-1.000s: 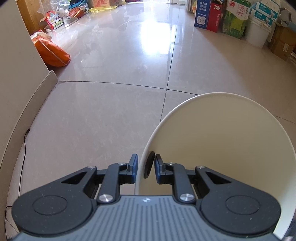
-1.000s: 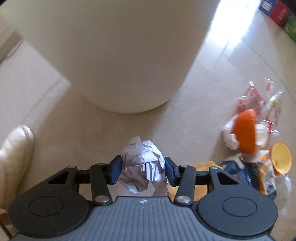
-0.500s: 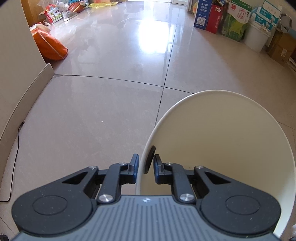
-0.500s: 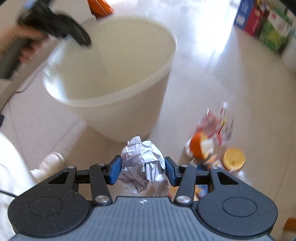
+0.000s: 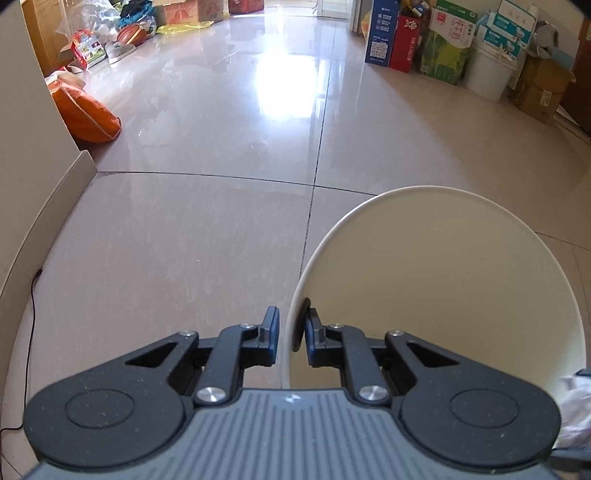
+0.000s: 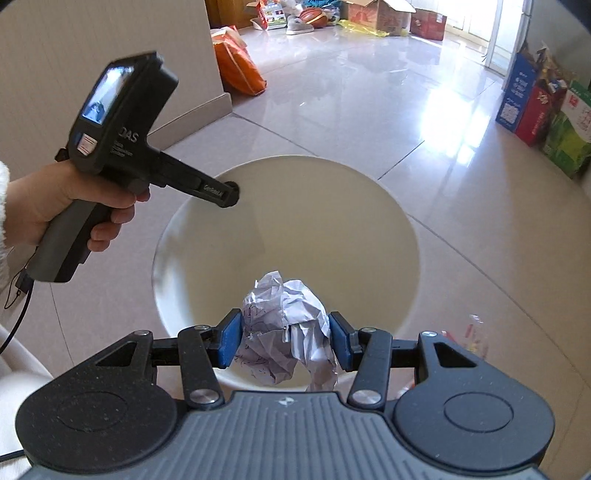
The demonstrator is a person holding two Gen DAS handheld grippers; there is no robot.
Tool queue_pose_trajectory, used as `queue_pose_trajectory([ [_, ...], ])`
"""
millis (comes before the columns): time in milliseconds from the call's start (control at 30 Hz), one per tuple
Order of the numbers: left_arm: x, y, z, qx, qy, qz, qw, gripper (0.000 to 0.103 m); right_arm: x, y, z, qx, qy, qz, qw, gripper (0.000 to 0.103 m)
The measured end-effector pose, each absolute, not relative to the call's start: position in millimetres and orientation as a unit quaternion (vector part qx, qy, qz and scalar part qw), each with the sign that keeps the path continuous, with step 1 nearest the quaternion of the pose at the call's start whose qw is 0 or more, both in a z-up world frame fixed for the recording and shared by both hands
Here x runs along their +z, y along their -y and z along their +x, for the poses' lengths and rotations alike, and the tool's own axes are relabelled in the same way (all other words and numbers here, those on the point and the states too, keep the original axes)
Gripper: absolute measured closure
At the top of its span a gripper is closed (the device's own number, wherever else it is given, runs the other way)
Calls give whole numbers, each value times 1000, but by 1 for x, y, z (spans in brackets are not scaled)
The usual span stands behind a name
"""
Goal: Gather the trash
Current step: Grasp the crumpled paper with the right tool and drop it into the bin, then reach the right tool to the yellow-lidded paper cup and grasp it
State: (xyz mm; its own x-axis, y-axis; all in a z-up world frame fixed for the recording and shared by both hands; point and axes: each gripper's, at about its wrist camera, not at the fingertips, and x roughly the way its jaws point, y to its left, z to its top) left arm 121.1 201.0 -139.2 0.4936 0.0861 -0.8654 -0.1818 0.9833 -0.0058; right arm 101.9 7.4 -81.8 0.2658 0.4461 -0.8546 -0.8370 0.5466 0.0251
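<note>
A cream round trash bin [image 6: 295, 221] stands on the tiled floor, its mouth open below my right gripper. My right gripper [image 6: 285, 341] is shut on a crumpled white paper ball [image 6: 286, 332], held just over the bin's near rim. My left gripper [image 5: 290, 332] is shut on the bin's rim [image 5: 295, 295], one finger inside and one outside. In the right wrist view the left gripper [image 6: 229, 194] reaches in from the left, held by a person's hand [image 6: 55, 203]. The paper ball [image 5: 576, 410] shows at the right edge of the left wrist view.
Loose wrappers [image 6: 469, 332] lie on the floor right of the bin. An orange bag [image 5: 86, 110] leans by the wall corner at left. Cardboard boxes and a white bucket [image 5: 487, 70] line the far right; boxes and a basketball [image 5: 131, 33] sit far left.
My right gripper rose from floor level beside the bin to above its mouth, carrying the paper ball. The left gripper stayed clamped on the rim and tilted up slightly.
</note>
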Motion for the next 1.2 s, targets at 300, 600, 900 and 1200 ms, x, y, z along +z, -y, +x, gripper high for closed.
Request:
queue_pose_trajectory([
  [300,-139,-195,122,81,-495,-30,865,94,-104,-8,98,403,-449,-202,771,27],
  [600,-140,-194,122,86,-492,-34,866,94,-104,54,95,347,-427,-177,816,14],
  [900,-140,-195,123,91,-492,-38,865,93,-183,140,99,321,-447,-251,796,11],
  [1200,-140,-195,122,97,-493,-33,864,93,-289,144,78,334,-449,-409,721,12],
])
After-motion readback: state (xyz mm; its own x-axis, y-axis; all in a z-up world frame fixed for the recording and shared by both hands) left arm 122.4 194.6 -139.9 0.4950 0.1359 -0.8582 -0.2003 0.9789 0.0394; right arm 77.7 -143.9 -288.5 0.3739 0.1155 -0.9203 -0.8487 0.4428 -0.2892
